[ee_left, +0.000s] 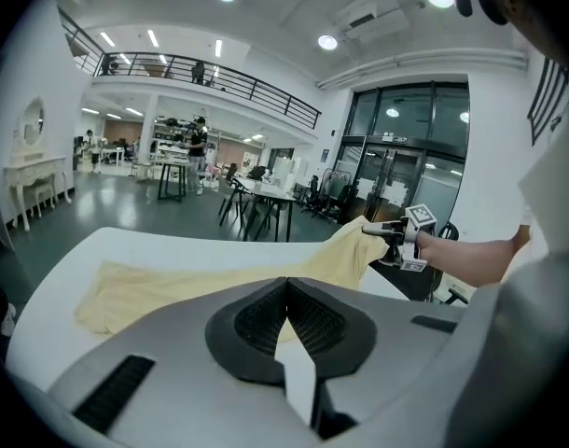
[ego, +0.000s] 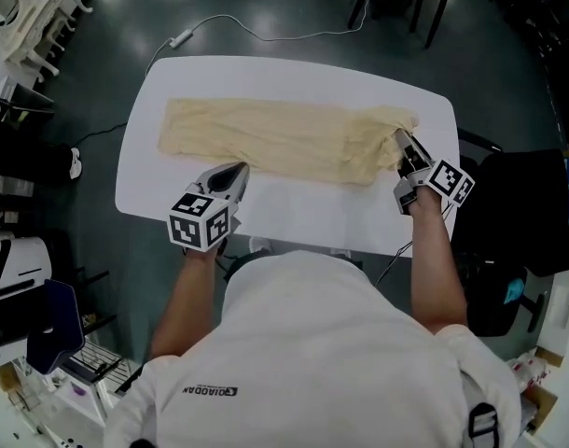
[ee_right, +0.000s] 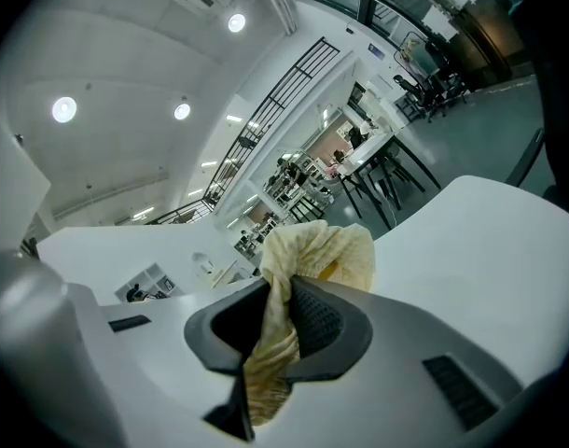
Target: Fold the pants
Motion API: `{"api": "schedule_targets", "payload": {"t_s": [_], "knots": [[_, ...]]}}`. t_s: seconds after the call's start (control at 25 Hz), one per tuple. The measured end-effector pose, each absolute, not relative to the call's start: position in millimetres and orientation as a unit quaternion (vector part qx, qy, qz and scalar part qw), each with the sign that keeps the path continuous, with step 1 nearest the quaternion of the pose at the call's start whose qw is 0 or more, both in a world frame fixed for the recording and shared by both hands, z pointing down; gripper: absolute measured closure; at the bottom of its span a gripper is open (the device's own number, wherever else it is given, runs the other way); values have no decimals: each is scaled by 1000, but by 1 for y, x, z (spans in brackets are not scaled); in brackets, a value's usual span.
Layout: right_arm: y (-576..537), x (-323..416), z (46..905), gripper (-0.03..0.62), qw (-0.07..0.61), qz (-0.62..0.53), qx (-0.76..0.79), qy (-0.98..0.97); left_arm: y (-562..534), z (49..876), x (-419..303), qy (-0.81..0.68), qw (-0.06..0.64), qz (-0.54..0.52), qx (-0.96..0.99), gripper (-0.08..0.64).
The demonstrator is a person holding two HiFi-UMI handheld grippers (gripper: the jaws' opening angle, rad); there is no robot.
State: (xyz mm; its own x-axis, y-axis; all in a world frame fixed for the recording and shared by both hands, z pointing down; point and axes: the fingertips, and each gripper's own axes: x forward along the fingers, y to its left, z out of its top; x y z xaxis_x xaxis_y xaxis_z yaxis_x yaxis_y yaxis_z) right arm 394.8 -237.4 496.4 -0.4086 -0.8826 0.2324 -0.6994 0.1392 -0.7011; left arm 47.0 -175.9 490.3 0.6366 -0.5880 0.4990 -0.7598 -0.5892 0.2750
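The left gripper (ego: 234,172) has its fingers pressed together with nothing between them. Just ahead of their tips the cream pants (ego: 275,138) stretch across the white table (ego: 294,213). The right gripper (ego: 402,144) has its fingers clamped on the pants' bunched right end, held up off the table

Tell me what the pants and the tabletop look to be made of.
Pants: thin soft cloth, probably cotton or linen, matte pale yellow; it creases and drapes limply.
Table: smooth white top, maybe laminate or painted board; even surface, no grain showing.
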Motion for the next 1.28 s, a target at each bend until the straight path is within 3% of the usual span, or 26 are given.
{"api": "schedule_targets", "payload": {"t_s": [0.44, 1.28], "knots": [[-244, 323, 471, 512, 138, -367, -568, 723, -189, 495, -39, -352, 245, 184, 885, 532], [-242, 311, 428, 512, 147, -360, -517, 762, -171, 477, -5, -379, 257, 150, 876, 532]]}}
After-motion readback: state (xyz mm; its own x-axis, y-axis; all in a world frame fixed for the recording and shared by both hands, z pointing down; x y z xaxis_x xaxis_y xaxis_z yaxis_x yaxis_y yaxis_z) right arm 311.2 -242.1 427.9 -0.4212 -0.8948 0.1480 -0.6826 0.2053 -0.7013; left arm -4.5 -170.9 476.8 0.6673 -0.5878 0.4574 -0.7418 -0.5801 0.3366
